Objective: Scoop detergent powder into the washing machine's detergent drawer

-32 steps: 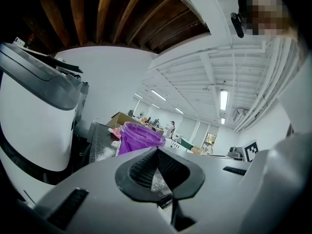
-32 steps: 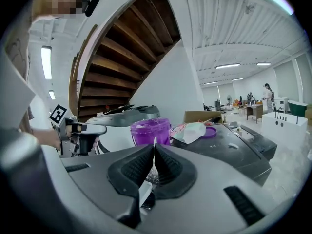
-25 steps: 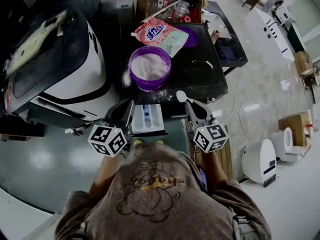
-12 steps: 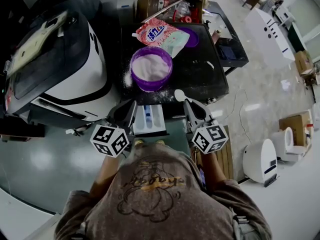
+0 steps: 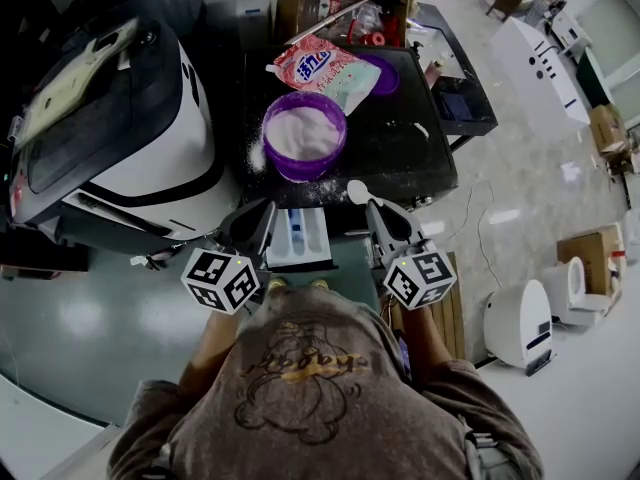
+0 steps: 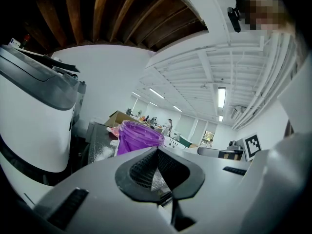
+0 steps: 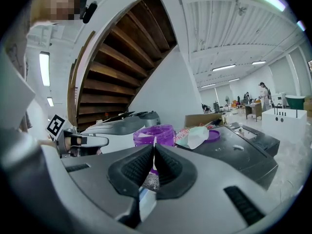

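Observation:
A purple tub [image 5: 305, 133] of white powder stands on the black table [image 5: 400, 148], with spilled powder around it. The white detergent drawer [image 5: 310, 240] sticks out toward me, just before the table's near edge. My right gripper [image 5: 378, 213] is to the drawer's right, shut on a white scoop [image 5: 357, 190] whose bowl points at the tub. In the right gripper view the scoop's thin handle [image 7: 154, 143] runs between the shut jaws of the right gripper [image 7: 154, 152], with the tub [image 7: 155, 134] beyond. My left gripper [image 5: 255, 218] is left of the drawer, and the left gripper [image 6: 158, 155] is shut on nothing, with the tub [image 6: 138, 136] ahead.
The washing machine [image 5: 110, 118] fills the left. A pink detergent bag [image 5: 325, 71] and a purple lid [image 5: 382, 73] lie behind the tub, with a cardboard box [image 5: 340, 3] further back. A smaller black table [image 5: 455, 103] stands to the right, and a white appliance [image 5: 520, 323] sits on the floor.

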### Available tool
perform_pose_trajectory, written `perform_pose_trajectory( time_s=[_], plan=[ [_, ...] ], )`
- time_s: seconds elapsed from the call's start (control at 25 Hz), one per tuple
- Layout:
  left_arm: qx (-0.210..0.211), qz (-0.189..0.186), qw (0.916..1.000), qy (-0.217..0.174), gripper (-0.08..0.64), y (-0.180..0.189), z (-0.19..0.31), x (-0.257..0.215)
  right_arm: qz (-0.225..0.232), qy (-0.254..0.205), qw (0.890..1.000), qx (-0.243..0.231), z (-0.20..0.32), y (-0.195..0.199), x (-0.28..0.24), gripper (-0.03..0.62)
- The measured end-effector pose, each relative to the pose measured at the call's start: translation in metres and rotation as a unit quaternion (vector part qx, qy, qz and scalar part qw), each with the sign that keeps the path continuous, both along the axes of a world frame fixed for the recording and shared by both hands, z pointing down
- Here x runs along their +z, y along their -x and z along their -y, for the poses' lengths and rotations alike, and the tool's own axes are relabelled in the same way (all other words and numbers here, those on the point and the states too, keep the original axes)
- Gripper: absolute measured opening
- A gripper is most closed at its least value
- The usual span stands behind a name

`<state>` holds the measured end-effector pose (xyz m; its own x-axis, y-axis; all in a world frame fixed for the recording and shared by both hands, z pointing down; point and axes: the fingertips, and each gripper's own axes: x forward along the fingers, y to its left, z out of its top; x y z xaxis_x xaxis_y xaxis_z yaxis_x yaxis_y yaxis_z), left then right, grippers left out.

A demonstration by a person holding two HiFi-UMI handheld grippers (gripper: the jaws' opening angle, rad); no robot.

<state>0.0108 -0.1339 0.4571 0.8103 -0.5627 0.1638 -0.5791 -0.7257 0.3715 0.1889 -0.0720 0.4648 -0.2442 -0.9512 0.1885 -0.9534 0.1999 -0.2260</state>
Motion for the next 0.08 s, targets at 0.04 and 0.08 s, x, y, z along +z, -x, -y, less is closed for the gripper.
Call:
perform_pose_trajectory(
  time_s=[0.04, 0.08],
  plan=[
    [0.000, -0.001, 1.0000, 0.001, 0.021, 0.0005, -0.0004, -0.0001, 0.001, 0.000, 1.000, 0.000, -0.0003, 0.0005, -0.0006, 0.006],
    [0.000, -0.002, 1.0000, 0.002, 0.021, 0.0010, -0.0008, -0.0002, 0.001, -0.001, 1.000, 0.000, -0.0006, 0.0010, -0.0012, 0.006]
  ],
)
